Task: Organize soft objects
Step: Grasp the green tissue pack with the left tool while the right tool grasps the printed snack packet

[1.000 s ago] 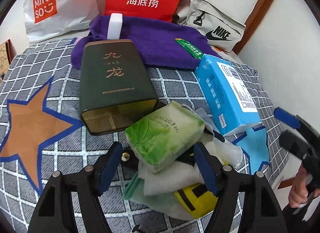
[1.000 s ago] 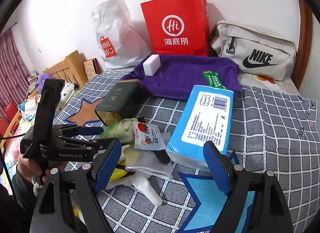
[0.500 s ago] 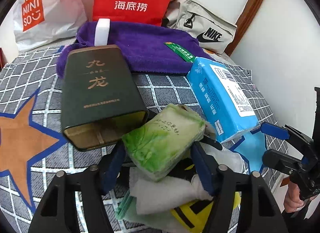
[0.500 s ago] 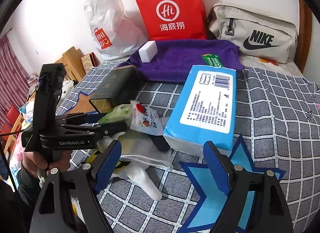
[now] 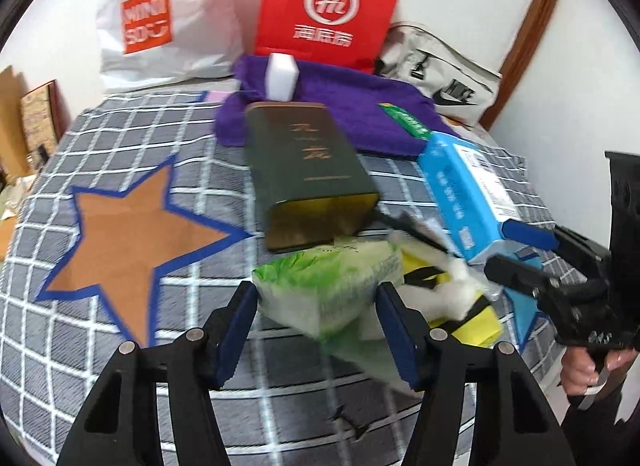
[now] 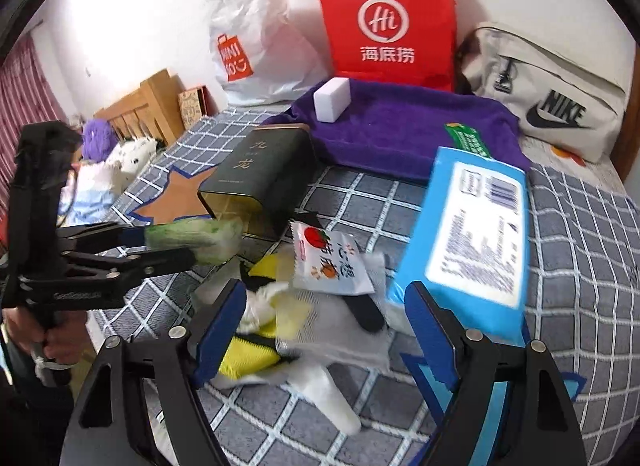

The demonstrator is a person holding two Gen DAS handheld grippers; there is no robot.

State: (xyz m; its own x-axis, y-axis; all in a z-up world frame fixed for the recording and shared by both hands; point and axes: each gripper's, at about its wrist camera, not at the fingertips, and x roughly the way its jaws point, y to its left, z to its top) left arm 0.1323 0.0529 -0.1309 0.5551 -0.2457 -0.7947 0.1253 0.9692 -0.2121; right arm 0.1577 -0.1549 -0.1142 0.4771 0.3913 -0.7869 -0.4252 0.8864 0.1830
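Green tissue pack point(image 5: 328, 282) sits clamped betw. the blue pads of the left claw point(image 5: 318, 318), lifted off the bed point(image 5: 120, 153), just ahead of it the dark tin's point(image 5: 308, 169) open end. Right claw point(image 6: 324, 330) is spread wide w/ nothing held, over the yellow/white soft pile point(image 6: 260, 330); blue tissue pack point(image 6: 472, 225) just ahead to its right.
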